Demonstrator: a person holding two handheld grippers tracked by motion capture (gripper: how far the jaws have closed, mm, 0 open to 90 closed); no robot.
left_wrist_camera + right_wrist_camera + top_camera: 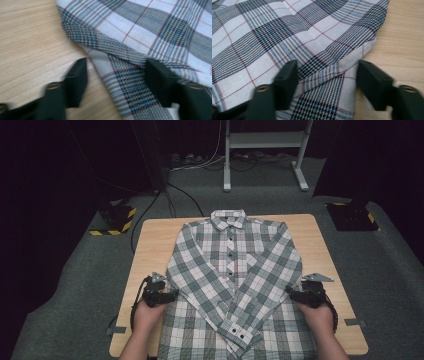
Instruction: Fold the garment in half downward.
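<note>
A plaid button-up shirt (235,270) lies flat on the wooden table (155,240), collar at the far side and both sleeves folded across the front. My left gripper (167,296) sits at the shirt's left side edge. In the left gripper view the gripper (116,72) stands open, one jaw over bare wood (30,45), the other over the shirt (150,30), with the folded fabric edge between them. My right gripper (295,294) is at the shirt's right side edge. It (328,75) is open too, straddling the shirt's (274,32) folded edge beside the wood (404,37).
Grey carpet surrounds the table. A white metal stand (265,150) and cables (190,165) are behind it. Black blocks with yellow stripes sit at the far left (116,220) and far right (352,215). Bare wood borders the shirt on both sides.
</note>
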